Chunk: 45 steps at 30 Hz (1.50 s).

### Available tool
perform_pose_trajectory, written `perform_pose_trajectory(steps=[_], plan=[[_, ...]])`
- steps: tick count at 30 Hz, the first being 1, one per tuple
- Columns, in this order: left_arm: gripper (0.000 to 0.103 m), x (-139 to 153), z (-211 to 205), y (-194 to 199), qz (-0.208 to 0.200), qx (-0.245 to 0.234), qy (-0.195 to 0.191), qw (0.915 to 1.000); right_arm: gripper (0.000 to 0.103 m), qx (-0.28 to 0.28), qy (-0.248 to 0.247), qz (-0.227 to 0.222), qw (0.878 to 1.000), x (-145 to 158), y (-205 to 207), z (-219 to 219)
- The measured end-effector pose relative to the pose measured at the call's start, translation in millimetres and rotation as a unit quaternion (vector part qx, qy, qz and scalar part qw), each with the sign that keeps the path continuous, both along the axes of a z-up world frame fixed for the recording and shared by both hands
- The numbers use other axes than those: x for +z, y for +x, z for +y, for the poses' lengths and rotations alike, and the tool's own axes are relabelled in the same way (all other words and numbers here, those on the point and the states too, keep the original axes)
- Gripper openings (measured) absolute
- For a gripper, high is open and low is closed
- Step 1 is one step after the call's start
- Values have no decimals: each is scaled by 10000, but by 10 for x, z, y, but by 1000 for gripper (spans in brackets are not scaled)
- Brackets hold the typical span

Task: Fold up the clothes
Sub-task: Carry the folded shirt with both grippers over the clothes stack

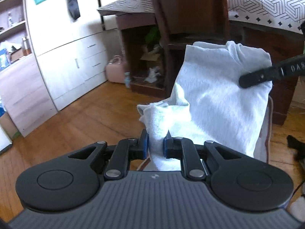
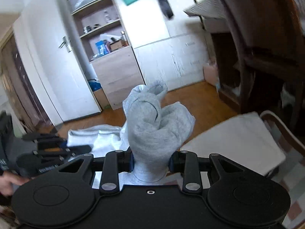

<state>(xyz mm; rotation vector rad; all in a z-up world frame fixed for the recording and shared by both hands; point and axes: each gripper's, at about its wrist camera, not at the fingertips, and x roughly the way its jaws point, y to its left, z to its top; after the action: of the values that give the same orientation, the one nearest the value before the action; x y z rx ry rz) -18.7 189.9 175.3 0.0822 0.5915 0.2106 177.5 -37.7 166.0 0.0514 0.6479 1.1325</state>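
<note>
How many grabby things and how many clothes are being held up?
Hand-held grippers: 2 — the left and the right
Grey garment held up: 1
Total: 3

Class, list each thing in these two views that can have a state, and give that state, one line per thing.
Left tool: shut on the grey garment.
Right tool: shut on the grey garment.
Grey garment: lifted, held between both tools, bunched at each grip.
White door: standing open.
Wardrobe drawers: closed.
</note>
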Motion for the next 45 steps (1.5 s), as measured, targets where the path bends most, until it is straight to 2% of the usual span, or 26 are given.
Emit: perform_pose_trajectory(steps=[5, 9, 11, 15, 18, 21, 24, 28, 31, 33, 36, 38, 40, 42, 43, 44, 45], plan=[[14, -278, -146, 377, -322, 48, 398, 9987, 36, -502, 182, -77, 9985, -168, 299, -15], [13, -575, -284, 678, -672, 133, 647, 9956, 36, -1154, 292, -11, 9929, -641, 384, -124], [13, -728, -375, 789, -493, 96, 658, 9966, 35, -1121, 218, -25, 9935, -827, 442, -162], [13, -878, -509, 954, -380, 68, 881, 9954, 35, -1302, 210, -154, 9911, -880, 643, -182], [13, -882, -523, 1003, -651, 106, 626, 9959, 35, -1663, 229, -241, 9855, -903, 631, -216], [13, -1029, -596, 1028, -705, 155, 636, 9954, 35, -1945, 303, -276, 9801, -990, 621, -220], [13, -1189, -561, 1133, -554, 209, 533, 9968, 35, -2042, 313, -305, 9779, -1158, 710, -178], [13, -1410, -436, 1264, -408, 187, 216, 9988, 35, -1864, 355, -501, 9805, -1402, 841, -199], [13, -1593, -409, 1349, -283, 178, 310, 9990, 35, -1853, 483, -268, 9811, -1674, 941, -222], [13, -1635, -342, 1407, -219, 225, 155, 9994, 35, -1836, 477, -293, 9814, -1793, 967, -188], [13, -1568, -268, 1441, -387, 281, -26, 9989, 35, -1768, 789, -414, 9802, -1762, 1040, -216], [13, -1480, -232, 1489, -591, 276, -68, 9978, 35, -1706, 971, -551, 9790, -1627, 1134, -250], [13, -1388, -139, 1617, -728, 237, -471, 9960, 35, -1686, 842, -796, 9789, -1470, 1287, -238], [13, -1428, -26, 1856, -617, 263, -1103, 9916, 39, -1860, 704, -756, 9771, -1433, 1519, -230], [13, -1490, 21, 2003, -487, 280, -1372, 9890, 49, -1961, 649, -649, 9763, -1472, 1662, -226], [14, -1628, 29, 2180, -242, 275, -1406, 9894, 65, -2045, 607, -436, 9760, -1599, 1836, -218], [15, -1784, 28, 2364, 30, 265, -1384, 9900, 72, -2164, 532, -176, 9747, -1755, 2008, -210]])
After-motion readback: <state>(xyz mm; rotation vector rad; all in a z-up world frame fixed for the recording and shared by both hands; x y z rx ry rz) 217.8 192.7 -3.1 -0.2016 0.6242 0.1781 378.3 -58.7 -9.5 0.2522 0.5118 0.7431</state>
